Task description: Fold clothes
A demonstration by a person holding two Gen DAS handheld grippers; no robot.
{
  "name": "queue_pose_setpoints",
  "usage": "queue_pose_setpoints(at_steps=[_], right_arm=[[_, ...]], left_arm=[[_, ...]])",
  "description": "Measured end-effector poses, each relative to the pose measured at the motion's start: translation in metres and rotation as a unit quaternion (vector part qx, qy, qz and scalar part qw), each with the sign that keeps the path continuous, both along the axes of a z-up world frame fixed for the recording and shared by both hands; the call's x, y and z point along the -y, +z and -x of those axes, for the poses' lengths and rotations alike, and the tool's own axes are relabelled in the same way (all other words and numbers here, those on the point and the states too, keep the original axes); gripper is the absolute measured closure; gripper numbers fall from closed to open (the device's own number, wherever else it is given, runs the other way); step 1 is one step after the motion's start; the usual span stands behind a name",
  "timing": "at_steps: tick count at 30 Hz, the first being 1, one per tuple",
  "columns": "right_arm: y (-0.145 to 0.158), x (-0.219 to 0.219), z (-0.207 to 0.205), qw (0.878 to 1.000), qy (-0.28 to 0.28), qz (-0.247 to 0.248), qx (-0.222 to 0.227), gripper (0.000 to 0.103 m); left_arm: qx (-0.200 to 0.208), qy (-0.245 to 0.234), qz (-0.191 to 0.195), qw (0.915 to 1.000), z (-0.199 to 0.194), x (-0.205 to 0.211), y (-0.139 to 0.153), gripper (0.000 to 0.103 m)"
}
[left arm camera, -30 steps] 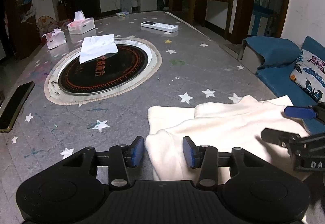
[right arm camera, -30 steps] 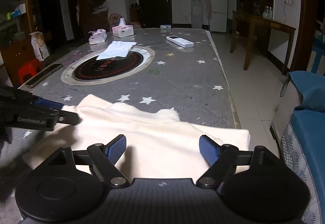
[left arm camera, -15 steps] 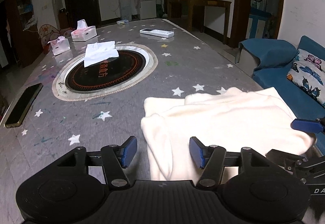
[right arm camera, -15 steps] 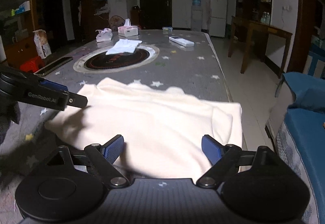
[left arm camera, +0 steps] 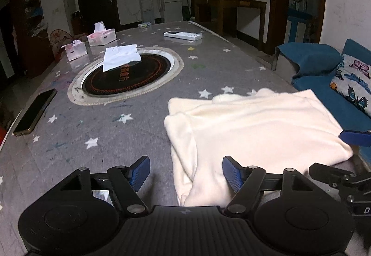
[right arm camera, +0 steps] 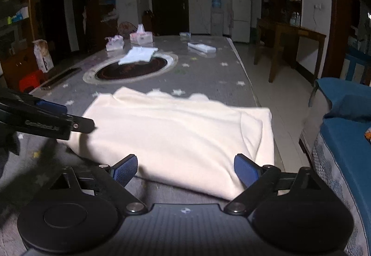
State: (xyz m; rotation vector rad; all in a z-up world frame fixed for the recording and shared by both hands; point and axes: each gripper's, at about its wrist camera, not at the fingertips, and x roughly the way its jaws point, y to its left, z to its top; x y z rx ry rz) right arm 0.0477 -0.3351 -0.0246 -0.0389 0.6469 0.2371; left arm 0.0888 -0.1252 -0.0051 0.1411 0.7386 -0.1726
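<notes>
Now wider-spread left tool (left arm camera: 184,171), cream garment (left arm camera: 250,130) lower between its pads.

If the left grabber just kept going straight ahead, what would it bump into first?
Most likely the cream garment. The left gripper is open, and the cloth's near folded edge already lies between its fingers, so it would push into that first. The table lies beyond, but depth is hard to judge.
</notes>
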Motion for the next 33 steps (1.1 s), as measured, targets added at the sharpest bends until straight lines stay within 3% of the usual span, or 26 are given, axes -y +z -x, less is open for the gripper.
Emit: queue_pose_setpoints(at_steps=[14,33], right_arm=[[0.005,0.003,0.024,1.0,-0.003,-0.012,0.008,0.002],[0.008,-0.006,0.043,1.0,-0.023,-0.002,0.001,0.0]], left_arm=[[0.003,0.01,0.009,0.9999,0.014,-0.01,0.001,0.025],[0.01,0.006,0.02,0.9997,0.053,-0.021,0.006,0.001]])
